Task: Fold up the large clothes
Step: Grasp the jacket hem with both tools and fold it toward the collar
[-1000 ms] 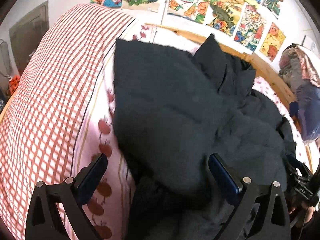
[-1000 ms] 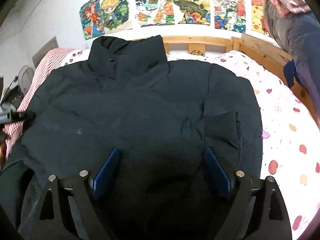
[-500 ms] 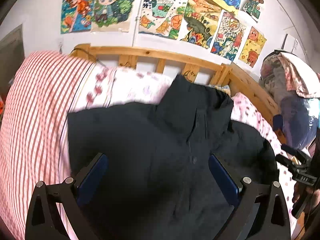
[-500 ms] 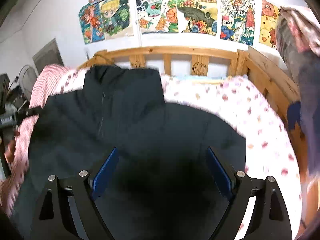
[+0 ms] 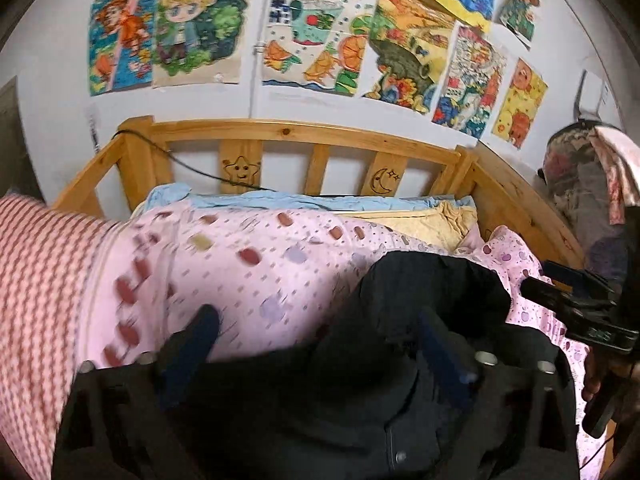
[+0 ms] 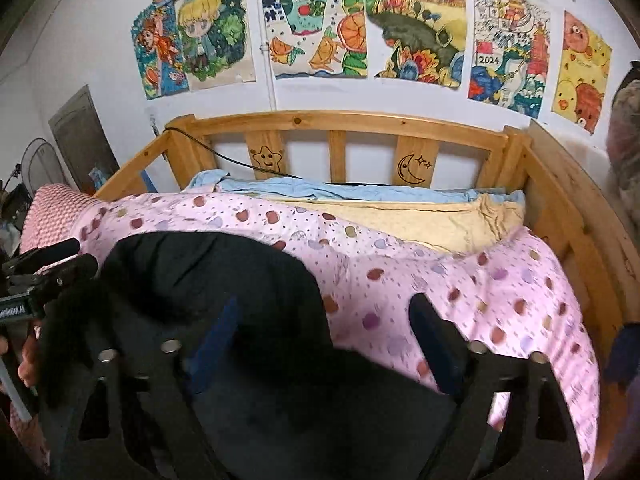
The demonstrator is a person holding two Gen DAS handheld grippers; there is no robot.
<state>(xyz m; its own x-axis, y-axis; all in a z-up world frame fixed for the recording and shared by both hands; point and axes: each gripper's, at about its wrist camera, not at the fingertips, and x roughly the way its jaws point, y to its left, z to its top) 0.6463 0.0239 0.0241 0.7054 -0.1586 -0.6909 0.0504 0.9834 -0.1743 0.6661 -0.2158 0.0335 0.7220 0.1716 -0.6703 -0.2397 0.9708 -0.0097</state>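
Observation:
A large black padded jacket [image 5: 432, 292] lies on the pink spotted quilt [image 5: 248, 276], collar toward the headboard. My left gripper [image 5: 318, 318] hovers open above the collar area; its right finger is over the jacket and its left over the quilt. In the right wrist view the jacket [image 6: 208, 272] fills the lower left. My right gripper [image 6: 324, 306] is open above the jacket's right edge, with nothing pinched. Each gripper shows at the side of the other's view, held by a hand [image 6: 28, 360].
A wooden headboard [image 6: 340, 124] and side rail [image 6: 568, 208] bound the bed. Blue and yellow bedding [image 6: 400, 216] lies below the headboard, a red-checked cover [image 5: 36, 280] on the left. A heap of clothes [image 5: 588, 184] sits at the right. Drawings [image 6: 320, 24] cover the wall.
Both views have tilted up toward the headboard. The jacket has slid to the bottom of each frame, and more quilt and wall show. Both grippers stay open.

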